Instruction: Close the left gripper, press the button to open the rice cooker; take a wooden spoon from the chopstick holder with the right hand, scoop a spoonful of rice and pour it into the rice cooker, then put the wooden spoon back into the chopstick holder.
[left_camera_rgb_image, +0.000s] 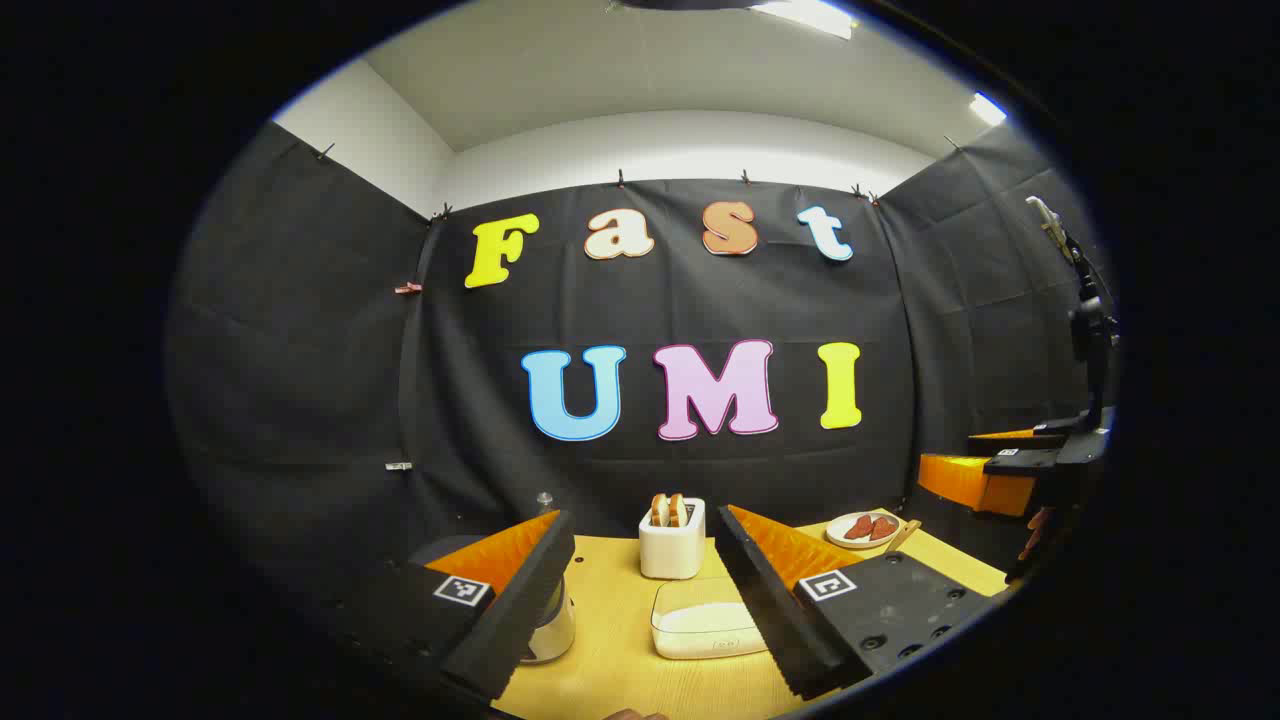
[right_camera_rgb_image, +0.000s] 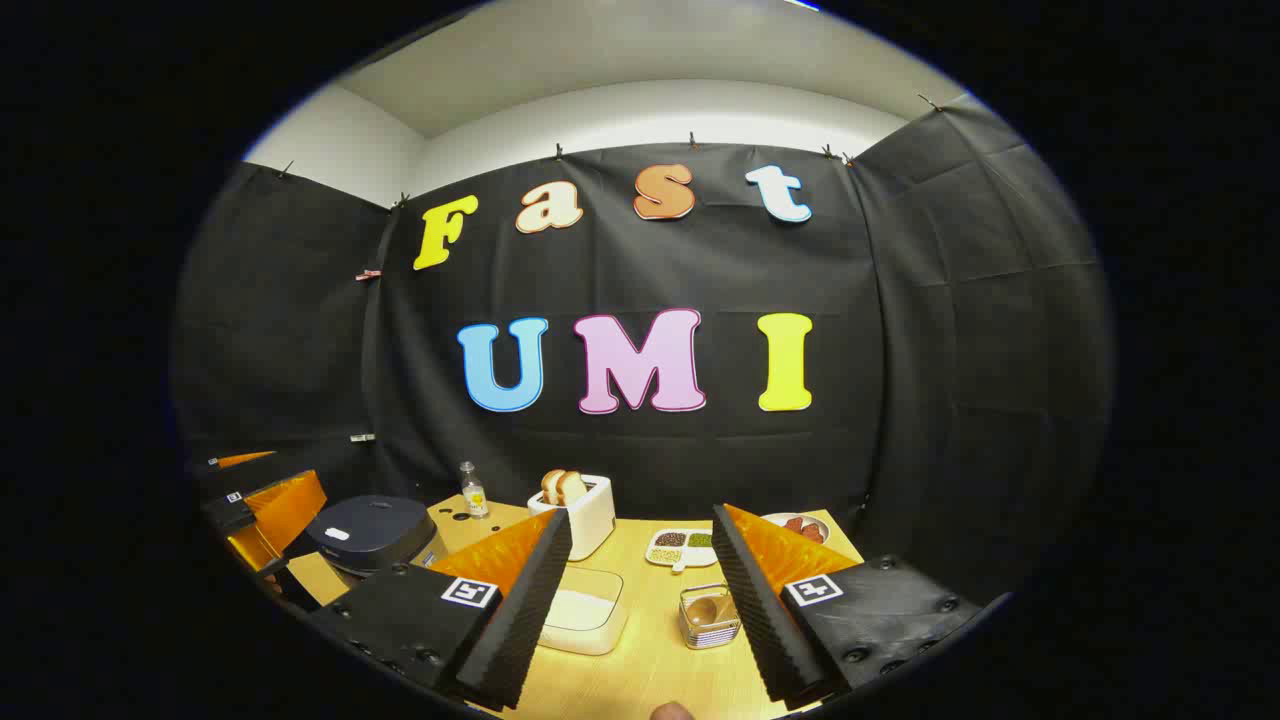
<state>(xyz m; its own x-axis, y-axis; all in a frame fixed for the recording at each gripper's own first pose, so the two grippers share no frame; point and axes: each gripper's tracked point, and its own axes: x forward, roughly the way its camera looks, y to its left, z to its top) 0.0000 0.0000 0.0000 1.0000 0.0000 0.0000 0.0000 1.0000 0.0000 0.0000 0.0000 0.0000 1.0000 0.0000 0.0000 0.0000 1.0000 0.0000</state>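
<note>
Right gripper view: both claws released; right claw (right_camera_rgb_image: 640, 600) above wire-mesh chopstick holder (right_camera_rgb_image: 709, 618); rounded dark rice cooker (right_camera_rgb_image: 370, 535) lid down.

Toaster (right_camera_rgb_image: 583, 517) with bread, small bottle (right_camera_rgb_image: 473, 492), sectioned dish (right_camera_rgb_image: 681, 547), red-food plate (left_camera_rgb_image: 862, 529)

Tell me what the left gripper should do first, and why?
Probably close the left gripper: its fingers stand wide apart with nothing between them, and the rice cooker lid is still down. Closed fingers would likely make a blunt tip for pressing the cooker's button.
</note>
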